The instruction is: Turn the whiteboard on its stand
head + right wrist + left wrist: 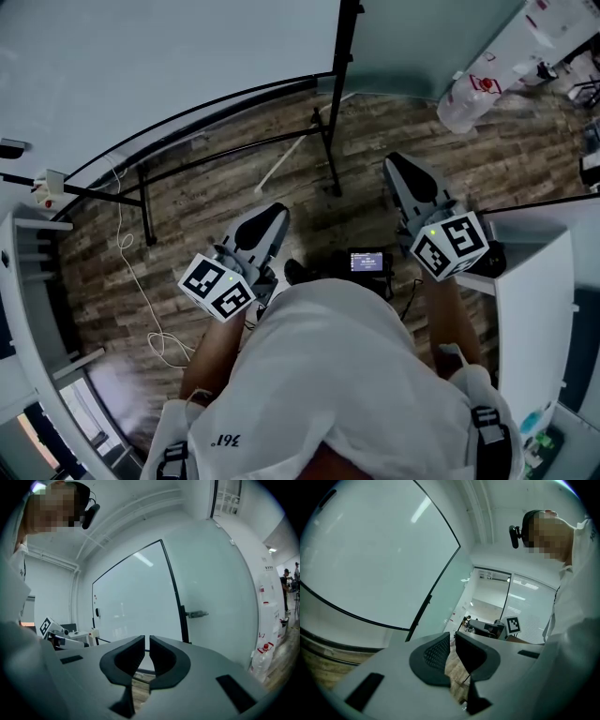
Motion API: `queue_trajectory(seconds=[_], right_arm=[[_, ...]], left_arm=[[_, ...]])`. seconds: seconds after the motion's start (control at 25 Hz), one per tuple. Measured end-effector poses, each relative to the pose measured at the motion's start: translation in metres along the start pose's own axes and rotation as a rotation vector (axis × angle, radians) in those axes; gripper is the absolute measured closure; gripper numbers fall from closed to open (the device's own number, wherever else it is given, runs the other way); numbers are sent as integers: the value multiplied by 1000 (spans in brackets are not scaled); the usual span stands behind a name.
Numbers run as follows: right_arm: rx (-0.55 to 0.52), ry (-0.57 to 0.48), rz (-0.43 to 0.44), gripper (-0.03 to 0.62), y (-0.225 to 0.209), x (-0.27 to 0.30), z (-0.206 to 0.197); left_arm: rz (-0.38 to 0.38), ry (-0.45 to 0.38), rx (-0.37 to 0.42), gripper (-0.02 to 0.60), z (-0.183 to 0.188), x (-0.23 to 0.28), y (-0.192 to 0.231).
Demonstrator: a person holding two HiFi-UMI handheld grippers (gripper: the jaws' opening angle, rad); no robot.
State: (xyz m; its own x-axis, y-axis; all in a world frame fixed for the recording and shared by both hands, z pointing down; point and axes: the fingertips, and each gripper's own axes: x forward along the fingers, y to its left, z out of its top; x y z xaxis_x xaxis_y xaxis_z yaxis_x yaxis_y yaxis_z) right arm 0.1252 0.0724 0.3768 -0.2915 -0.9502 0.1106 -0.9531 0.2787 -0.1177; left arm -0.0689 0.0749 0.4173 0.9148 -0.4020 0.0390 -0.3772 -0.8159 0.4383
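Observation:
The big whiteboard (pixel 169 66) in its black frame fills the top of the head view, held by a black upright post (pixel 345 37) over the stand's black floor legs (pixel 234 150). My left gripper (pixel 272 214) hovers over the wooden floor, short of the board's lower edge. Its jaws are shut with only a thin slit and nothing between them (pixel 453 637), and the whiteboard (pixel 370 550) lies ahead to the left. My right gripper (pixel 398 164) is also shut and empty (pixel 147 639), aimed at the whiteboard (pixel 136 602) near its right post.
A white cabinet (pixel 534 281) stands close on my right. Clear water bottles (pixel 469 103) lie at the upper right. A white cable (pixel 131 272) trails over the floor, and a small lit screen device (pixel 367 262) sits between my grippers. A shelf (pixel 28 244) is at the left.

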Motion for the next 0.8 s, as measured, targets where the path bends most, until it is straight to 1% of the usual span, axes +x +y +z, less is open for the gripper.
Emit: queue_trajectory(seconds=[0.28,0.56,0.68,0.8], right_arm=[[-13,40,11,562,2,0,-13],[-66,36,16,569,4,-1,-6],[-80,40,11,569,6,0,-6],[-88,48,24,569,9,3,-7]], left_arm=[[-8,11,-5,538,-4,6,-7],[-19,12,1,538,-3,15,-15],[-25,16,-4,538,-3,15,-16],[-29,18,-7,538,-3,17,-15]])
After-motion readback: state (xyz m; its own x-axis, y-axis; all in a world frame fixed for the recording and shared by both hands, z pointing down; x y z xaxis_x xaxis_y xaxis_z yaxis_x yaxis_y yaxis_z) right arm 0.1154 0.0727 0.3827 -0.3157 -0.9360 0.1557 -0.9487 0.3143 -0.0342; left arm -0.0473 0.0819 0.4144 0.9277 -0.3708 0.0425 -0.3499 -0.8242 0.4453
